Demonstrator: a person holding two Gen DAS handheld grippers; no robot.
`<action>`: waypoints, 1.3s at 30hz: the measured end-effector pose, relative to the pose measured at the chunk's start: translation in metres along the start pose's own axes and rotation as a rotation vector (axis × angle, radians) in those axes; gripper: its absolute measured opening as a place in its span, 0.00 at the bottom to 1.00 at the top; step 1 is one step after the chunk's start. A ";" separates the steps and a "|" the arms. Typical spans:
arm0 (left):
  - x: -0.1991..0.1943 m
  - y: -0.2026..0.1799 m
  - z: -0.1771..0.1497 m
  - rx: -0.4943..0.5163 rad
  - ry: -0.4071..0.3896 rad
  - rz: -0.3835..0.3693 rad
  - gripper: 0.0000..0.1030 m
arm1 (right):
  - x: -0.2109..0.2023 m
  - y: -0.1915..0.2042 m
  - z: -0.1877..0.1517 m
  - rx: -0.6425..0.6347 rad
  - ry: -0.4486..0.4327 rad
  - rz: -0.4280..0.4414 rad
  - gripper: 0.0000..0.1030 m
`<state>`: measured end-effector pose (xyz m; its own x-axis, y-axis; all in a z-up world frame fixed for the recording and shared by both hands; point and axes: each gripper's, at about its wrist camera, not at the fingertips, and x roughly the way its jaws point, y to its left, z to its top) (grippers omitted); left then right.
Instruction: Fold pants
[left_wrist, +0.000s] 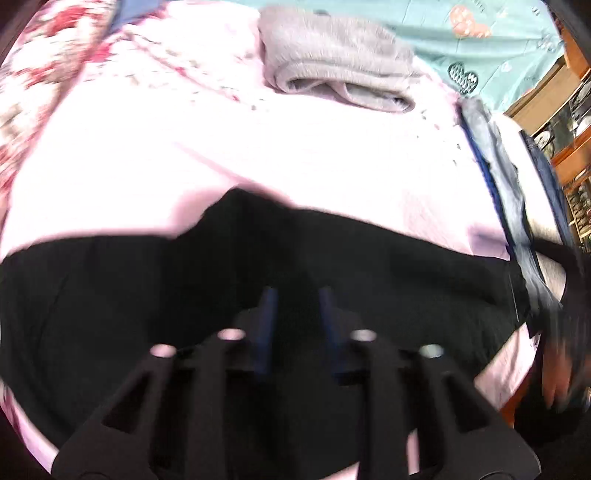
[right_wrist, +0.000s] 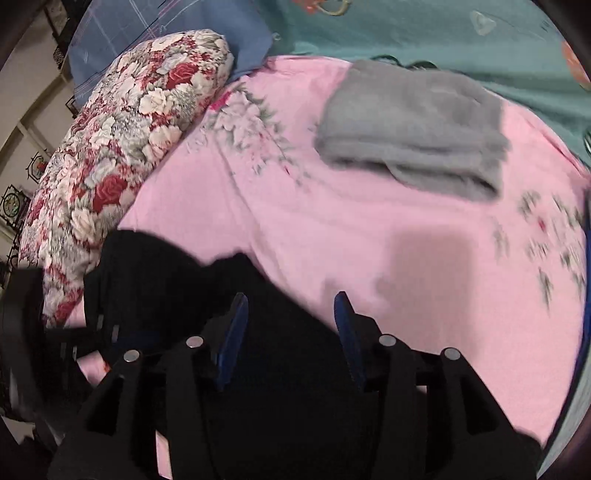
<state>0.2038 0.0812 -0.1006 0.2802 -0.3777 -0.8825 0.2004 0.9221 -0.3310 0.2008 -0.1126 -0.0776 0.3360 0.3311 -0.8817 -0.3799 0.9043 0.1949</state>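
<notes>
A bed with a pink sheet (right_wrist: 332, 229) fills both views. The black pants (left_wrist: 258, 266) lie spread across its near edge, under both cameras. A flowered quilt roll (right_wrist: 122, 147) lies along the left side, touching the pants' far end. A folded grey garment (right_wrist: 413, 125) sits farther back on the sheet, well apart from the pants. A strip of blue cloth (left_wrist: 509, 192) runs down the right edge. The left tongs (left_wrist: 297, 299) hover over the pants with a narrow gap between their blue pads. The right tongs (right_wrist: 291, 306) stand wide apart above the pants' edge.
</notes>
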 end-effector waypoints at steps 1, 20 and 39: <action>0.014 0.000 0.008 -0.009 0.021 0.017 0.09 | -0.003 0.000 -0.023 -0.019 0.012 -0.015 0.48; 0.042 0.019 0.020 -0.038 -0.036 -0.008 0.03 | 0.040 0.049 -0.136 -0.012 0.187 0.084 0.14; -0.041 -0.012 -0.089 0.001 -0.168 0.008 0.60 | -0.106 -0.137 -0.199 0.668 -0.150 -0.128 0.64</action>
<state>0.1068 0.0933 -0.0906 0.4346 -0.3791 -0.8169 0.1987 0.9251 -0.3237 0.0454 -0.3252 -0.0959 0.4764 0.2011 -0.8560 0.2660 0.8949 0.3583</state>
